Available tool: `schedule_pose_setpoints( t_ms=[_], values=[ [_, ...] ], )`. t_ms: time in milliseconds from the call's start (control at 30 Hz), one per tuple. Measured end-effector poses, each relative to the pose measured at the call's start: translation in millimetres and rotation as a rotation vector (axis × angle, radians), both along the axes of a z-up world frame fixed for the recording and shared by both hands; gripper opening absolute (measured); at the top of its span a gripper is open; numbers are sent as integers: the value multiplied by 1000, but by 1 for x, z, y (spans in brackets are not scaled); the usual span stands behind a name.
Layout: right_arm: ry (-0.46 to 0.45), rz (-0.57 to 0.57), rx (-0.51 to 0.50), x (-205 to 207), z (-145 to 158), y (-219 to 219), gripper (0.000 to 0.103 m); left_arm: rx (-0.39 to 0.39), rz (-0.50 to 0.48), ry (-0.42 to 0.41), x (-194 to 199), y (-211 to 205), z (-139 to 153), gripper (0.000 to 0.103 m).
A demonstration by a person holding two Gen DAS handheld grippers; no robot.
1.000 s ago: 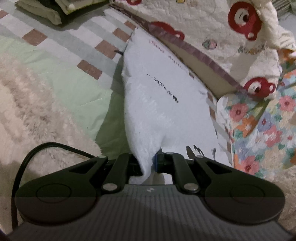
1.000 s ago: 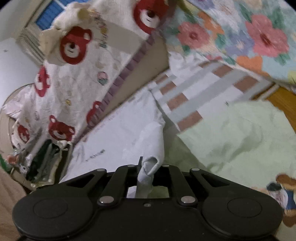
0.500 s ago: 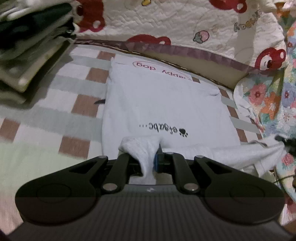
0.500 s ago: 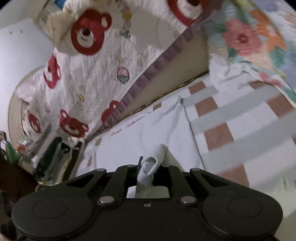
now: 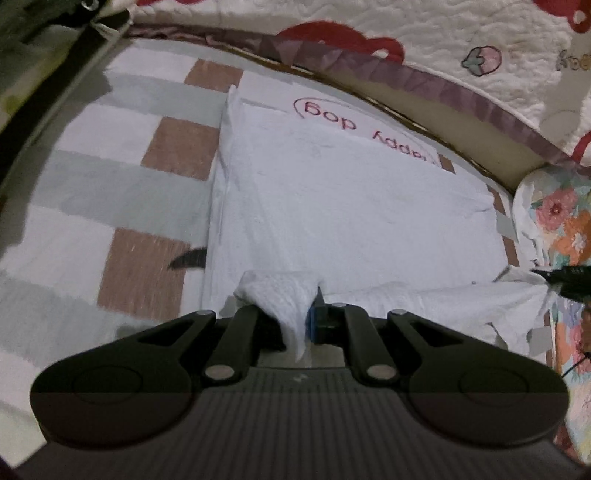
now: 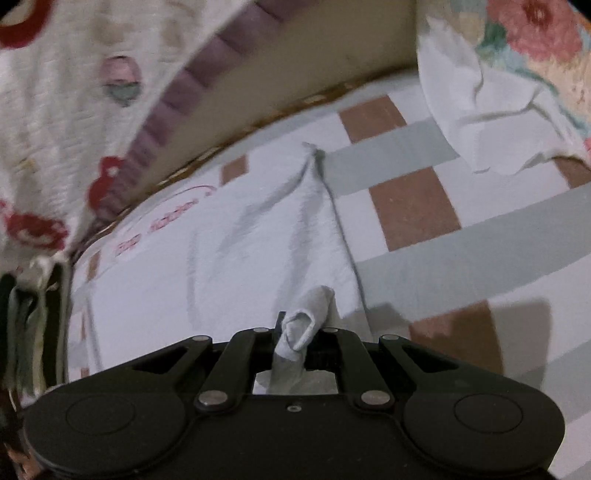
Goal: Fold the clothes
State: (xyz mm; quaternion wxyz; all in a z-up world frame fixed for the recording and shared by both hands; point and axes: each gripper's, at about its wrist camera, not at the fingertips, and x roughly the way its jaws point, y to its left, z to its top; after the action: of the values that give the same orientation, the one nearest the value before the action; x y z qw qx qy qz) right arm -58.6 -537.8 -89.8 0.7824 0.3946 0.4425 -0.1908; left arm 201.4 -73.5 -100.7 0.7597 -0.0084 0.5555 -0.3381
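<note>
both wrist cameras look low and close along their fingers toward the bear quilt (image 5: 443, 40), sharing the white garment (image 5: 351, 206).

The shirt (image 5: 351, 206) lies flat on the sheet (image 5: 122, 192), and I hold its near edge at two spots.

My left tongs (image 5: 306, 325) pinch the near edge; my right tongs (image 6: 299, 339) pinch it further right of the shirt's middle. Behind the shirt hangs the quilt (image 5: 443, 33). Left of the shirt stands a stack of clothes (image 6: 33, 325); right of it lies the blanket (image 5: 561, 221).
</note>
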Motion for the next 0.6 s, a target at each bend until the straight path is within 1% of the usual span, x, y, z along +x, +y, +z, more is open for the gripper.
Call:
schedule_pose_setpoints(
  t_ms=[133,167,233,267,300,333,367,400,467,500,533,600],
  values=[
    [58,-11,-28,30,-20,-3,7,6,-6,33,26,-7,-30,7],
    [69,-8,-45,34,-24,-1,7,-3,15,53,30,-5,-36,8],
    [95,19,-72,40,-31,1,7,-57,94,122,39,4,-48,8],
    [108,34,-84,42,-34,2,7,-77,117,153,43,7,-52,8],
    [112,42,-88,43,-34,1,7,-97,138,183,47,10,-56,11],
    [109,45,-86,42,-31,-3,7,-102,133,192,49,11,-57,11],
    [106,48,-83,41,-29,-6,11,-106,125,200,50,12,-58,11],
    [103,51,-81,40,-26,-9,19,-109,117,208,52,13,-58,11],
    [86,51,-93,36,-17,-18,39,-120,90,184,51,14,-53,13],
    [66,45,-122,33,-9,-24,40,-128,80,169,51,15,-49,15],
    [46,40,-153,29,0,-30,40,-131,69,143,50,16,-45,16],
    [3,66,-223,27,13,-39,40,-138,45,90,50,17,-37,17]
  ],
)
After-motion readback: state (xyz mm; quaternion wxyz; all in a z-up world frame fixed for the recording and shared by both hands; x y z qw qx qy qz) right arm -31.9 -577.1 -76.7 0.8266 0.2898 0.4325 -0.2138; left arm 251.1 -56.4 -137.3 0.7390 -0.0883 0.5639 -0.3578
